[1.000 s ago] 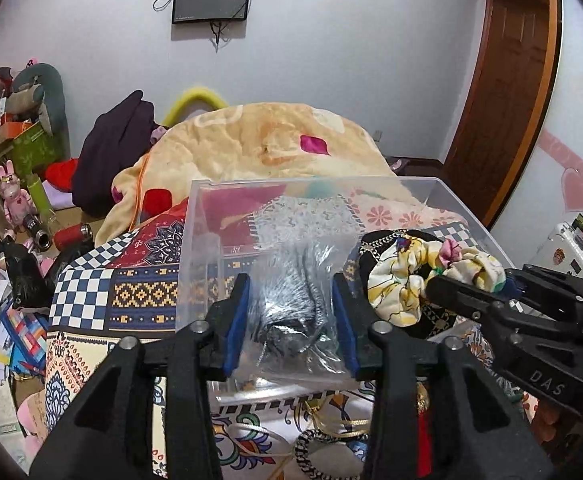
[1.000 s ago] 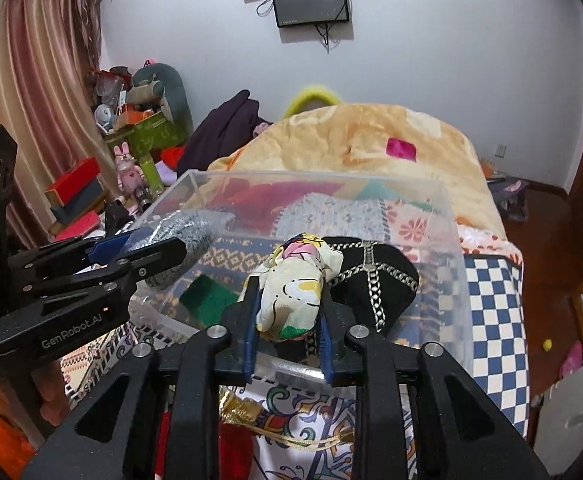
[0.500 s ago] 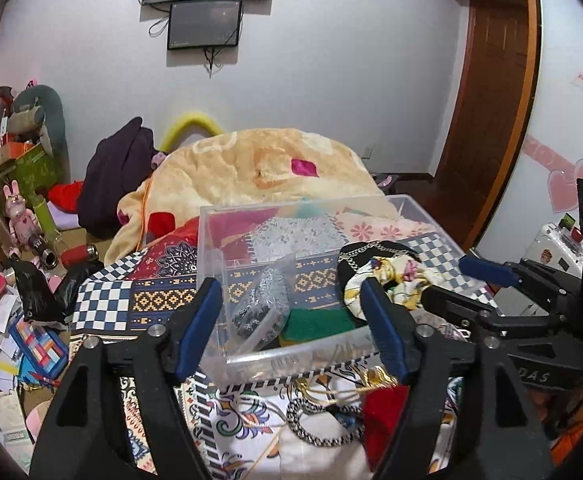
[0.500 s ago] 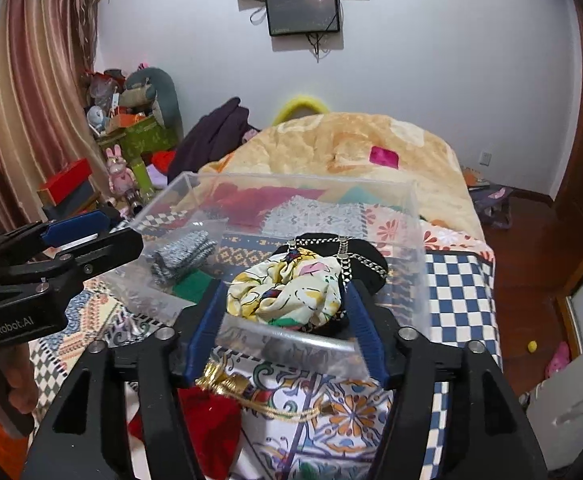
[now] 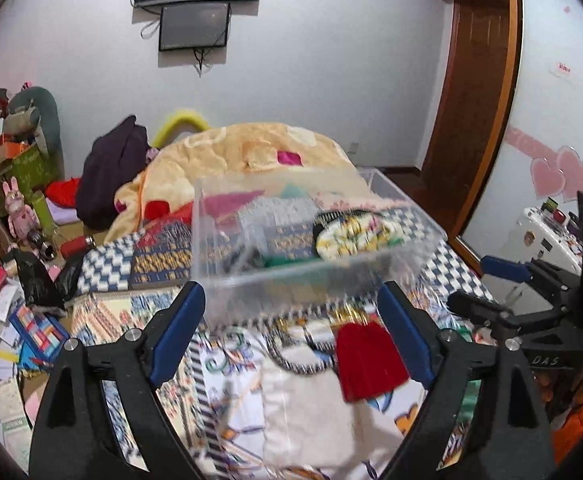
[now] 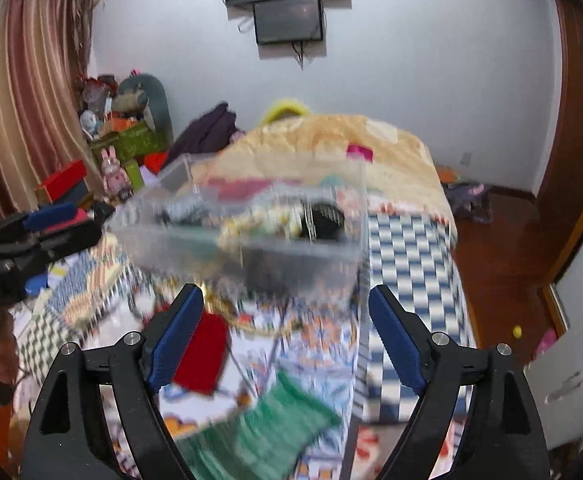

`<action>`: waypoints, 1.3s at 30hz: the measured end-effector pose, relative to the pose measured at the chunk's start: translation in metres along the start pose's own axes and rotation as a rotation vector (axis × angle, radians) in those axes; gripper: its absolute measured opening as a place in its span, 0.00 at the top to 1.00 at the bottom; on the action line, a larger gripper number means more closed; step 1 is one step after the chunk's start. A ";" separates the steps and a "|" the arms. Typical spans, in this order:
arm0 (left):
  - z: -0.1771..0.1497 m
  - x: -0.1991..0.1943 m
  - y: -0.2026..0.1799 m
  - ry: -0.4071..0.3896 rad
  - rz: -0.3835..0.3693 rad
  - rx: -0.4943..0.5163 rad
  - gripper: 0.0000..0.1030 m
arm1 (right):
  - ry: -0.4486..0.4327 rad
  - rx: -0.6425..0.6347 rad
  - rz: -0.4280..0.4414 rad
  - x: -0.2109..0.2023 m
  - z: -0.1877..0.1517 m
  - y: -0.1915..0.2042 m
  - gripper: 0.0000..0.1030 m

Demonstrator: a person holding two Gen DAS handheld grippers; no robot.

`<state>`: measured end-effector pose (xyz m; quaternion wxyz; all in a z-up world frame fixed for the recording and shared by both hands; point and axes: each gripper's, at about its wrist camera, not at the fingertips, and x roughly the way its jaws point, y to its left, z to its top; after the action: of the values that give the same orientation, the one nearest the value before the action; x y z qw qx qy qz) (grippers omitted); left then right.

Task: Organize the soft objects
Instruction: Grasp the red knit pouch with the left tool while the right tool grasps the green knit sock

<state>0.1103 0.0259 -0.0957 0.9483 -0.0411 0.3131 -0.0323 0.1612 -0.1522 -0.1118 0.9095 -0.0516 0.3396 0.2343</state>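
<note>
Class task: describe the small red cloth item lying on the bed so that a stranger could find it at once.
Start at the clear plastic box on the patterned bedspread. Just in front of its near wall lies the red cloth, beside a white cloth. It is the only solid red piece there.

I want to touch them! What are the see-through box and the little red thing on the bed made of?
The see-through box looks like hard, clear plastic: you can see the patterned bedcover and the things inside through its straight, glossy walls. The little red thing looks like soft cloth or knit, matte, with a gathered top, but the picture is too blurry to be sure.
</note>
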 end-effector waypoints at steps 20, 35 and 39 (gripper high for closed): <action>-0.039 0.027 -0.037 0.135 -0.105 0.012 0.55 | 0.139 0.004 0.145 0.000 -0.067 0.012 0.55; -0.031 0.074 -0.049 0.203 -0.072 0.076 0.68 | 0.067 0.072 0.090 -0.013 -0.068 -0.010 0.87; -0.029 0.079 -0.049 0.219 -0.091 0.073 0.76 | 0.064 0.093 0.110 -0.014 -0.066 -0.012 0.87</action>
<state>0.1546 -0.0316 -0.1608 0.9069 -0.0168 0.4111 -0.0908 0.1184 -0.1846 -0.1544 0.8853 0.0018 0.3814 0.2662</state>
